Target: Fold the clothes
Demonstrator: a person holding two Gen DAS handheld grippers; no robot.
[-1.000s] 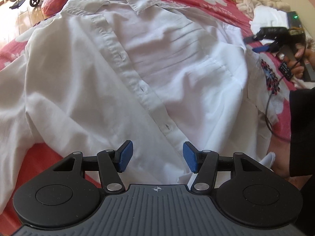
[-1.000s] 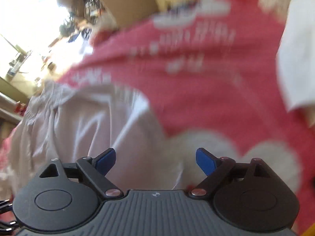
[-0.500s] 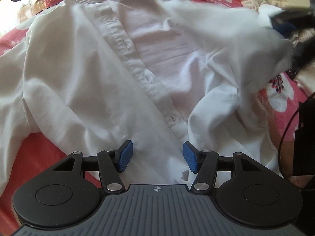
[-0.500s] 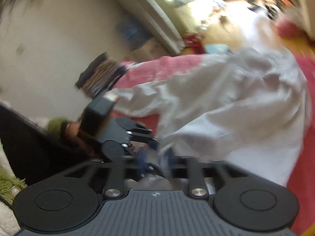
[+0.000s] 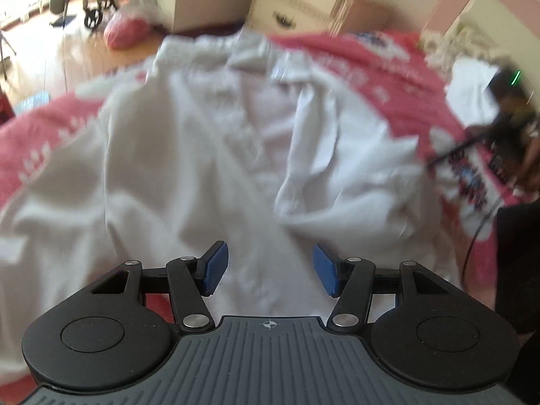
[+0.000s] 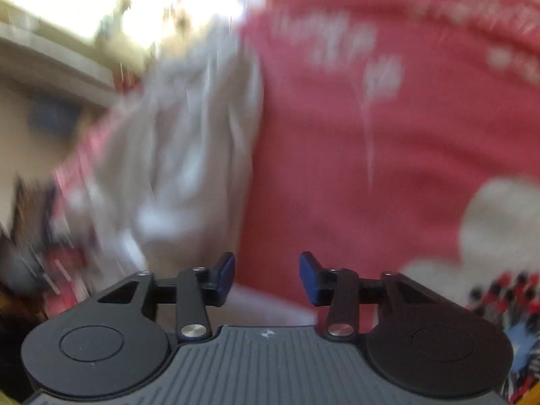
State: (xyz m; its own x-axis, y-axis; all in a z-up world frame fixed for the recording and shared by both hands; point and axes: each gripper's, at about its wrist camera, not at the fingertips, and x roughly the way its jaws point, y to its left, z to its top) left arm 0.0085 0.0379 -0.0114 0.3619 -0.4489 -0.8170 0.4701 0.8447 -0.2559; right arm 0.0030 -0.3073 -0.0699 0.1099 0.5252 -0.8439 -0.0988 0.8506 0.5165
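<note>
We hold the left gripper (image 5: 270, 270) above the near edge of the bed (image 5: 388, 77), its blue pads parted with nothing between them; the white shirt (image 5: 168, 168) lies below and does not touch them. The shirt is spread over the red flowered bedspread (image 6: 388, 152), collar toward the far edge and front placket running down the middle. Its right side is folded in over the chest in a rumpled heap, and the left sleeve trails toward the bed's left edge. Our right gripper (image 6: 266, 276) hangs over the bedspread near the right edge of the bed, just beside the shirt's side; its jaws have just been closing, yet a gap remains and no cloth sits between the pads. In the left view it shows blurred at the far right (image 5: 506, 125). A cream chest of drawers (image 5: 297, 3) stands beyond the far edge of the bed.
</note>
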